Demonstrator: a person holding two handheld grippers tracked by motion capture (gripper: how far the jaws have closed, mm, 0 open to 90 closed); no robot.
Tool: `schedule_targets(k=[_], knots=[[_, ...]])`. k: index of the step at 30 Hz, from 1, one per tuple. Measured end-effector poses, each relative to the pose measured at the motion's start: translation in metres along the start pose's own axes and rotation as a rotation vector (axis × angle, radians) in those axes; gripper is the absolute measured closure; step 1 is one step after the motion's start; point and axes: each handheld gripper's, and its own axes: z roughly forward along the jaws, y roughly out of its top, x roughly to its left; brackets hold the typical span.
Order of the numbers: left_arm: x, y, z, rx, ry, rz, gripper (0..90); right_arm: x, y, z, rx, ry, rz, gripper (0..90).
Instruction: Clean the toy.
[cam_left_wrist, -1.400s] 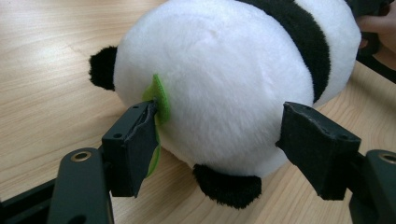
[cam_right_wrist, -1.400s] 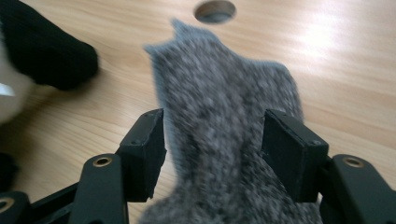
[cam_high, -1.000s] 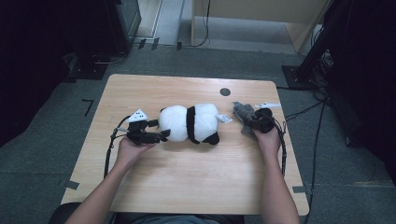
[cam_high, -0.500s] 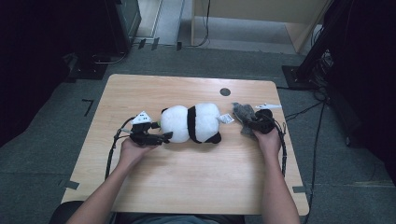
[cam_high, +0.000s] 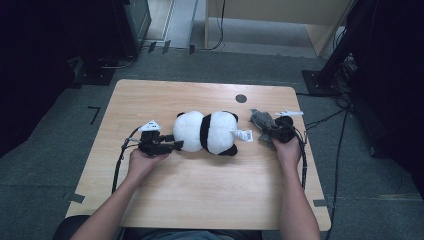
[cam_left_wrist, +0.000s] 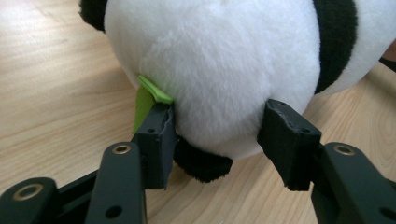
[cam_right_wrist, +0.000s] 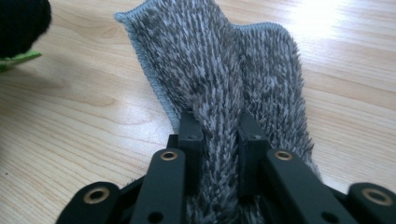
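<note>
Lying mid-bench (cam_high: 150, 210), the panda plush (cam_high: 207, 131) sits between both tools. The left tool (cam_left_wrist: 217, 133) has just been closing, pads pressing its white fur (green tag (cam_left_wrist: 148, 100) beside). The right tool (cam_right_wrist: 219, 128) pinches the grey cloth (cam_right_wrist: 219, 60).

High view: dim and slightly soft overall, fine detail smeared. Wooden table (cam_high: 200, 190) evenly lit from above, brightest area of the scene; surrounding floor grey and dull, far corners falling to near black. Shadows under the plush panda (cam_high: 206, 132) short and faint.

Left gripper view: bright, diffuse light. Mild glare on the wood at upper left. White fur of the plush close to overexposed, texture partly lost. Black jaws sharp, background wood softened.

Right gripper view: strong glare patch on the wood at upper right. Grey cloth (cam_right_wrist: 224, 74) crisp, fibres well resolved. Near jaw bases slightly blurred at bottom edge.
</note>
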Motion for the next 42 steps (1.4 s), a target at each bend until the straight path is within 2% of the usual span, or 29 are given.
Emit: schedule_targets(k=[4,7,10,14,16,18,21,23,26,27,33,36,39,40,42], knots=[[-0.004,0.002,-0.003,-0.03,0.018,0.037,42.4,0.0,0.008,-0.015,-0.039,0.03,0.037,79.2],[-0.005,0.003,-0.004,-0.048,0.015,0.045,39.6,0.007,0.018,-0.031,-0.084,0.053,0.042,79.2],[-0.005,0.006,-0.008,-0.069,0.003,0.054,38.9,0.02,0.029,-0.046,-0.116,0.07,0.011,79.2],[-0.005,0.012,-0.01,-0.071,-0.025,0.045,35.0,0.039,0.041,-0.06,-0.139,0.121,-0.029,79.2],[-0.005,0.015,-0.01,-0.067,-0.015,0.044,31.6,0.052,0.048,-0.065,-0.141,0.153,-0.045,79.2],[-0.004,0.017,-0.009,-0.069,-0.012,0.053,30.0,0.065,0.053,-0.066,-0.149,0.177,-0.082,79.2],[-0.003,0.024,-0.003,-0.059,-0.029,0.045,27.4,0.082,0.06,-0.066,-0.147,0.228,-0.114,79.2],[-0.003,0.026,0.003,-0.03,-0.013,0.059,25.7,0.094,0.064,-0.059,-0.136,0.274,-0.136,79.2],[-0.006,0.025,0.014,0.011,0.043,0.102,20.6,0.104,0.064,-0.047,-0.103,0.278,-0.168,79.2],[-0.006,0.024,0.016,0.013,0.048,0.106,18.9,0.107,0.063,-0.044,-0.101,0.273,-0.176,79.3],[-0.002,0.026,0.027,-0.011,0.049,0.077,13.8,0.109,0.062,-0.034,-0.096,0.284,-0.195,79.8],[-0.003,0.024,0.032,-0.028,0.059,0.091,19.1,0.11,0.06,-0.028,-0.097,0.302,-0.184,80.1],[-0.002,0.024,0.032,-0.038,0.075,0.052,35.3,0.113,0.06,-0.023,-0.108,0.302,-0.18,80.3],[-0.002,0.024,0.031,-0.039,0.076,0.047,42.2,0.113,0.061,-0.022,-0.111,0.299,-0.18,80.2],[-0.005,0.023,0.027,-0.036,0.087,0.056,48.1,0.114,0.063,-0.023,-0.102,0.292,-0.176,80.1]])
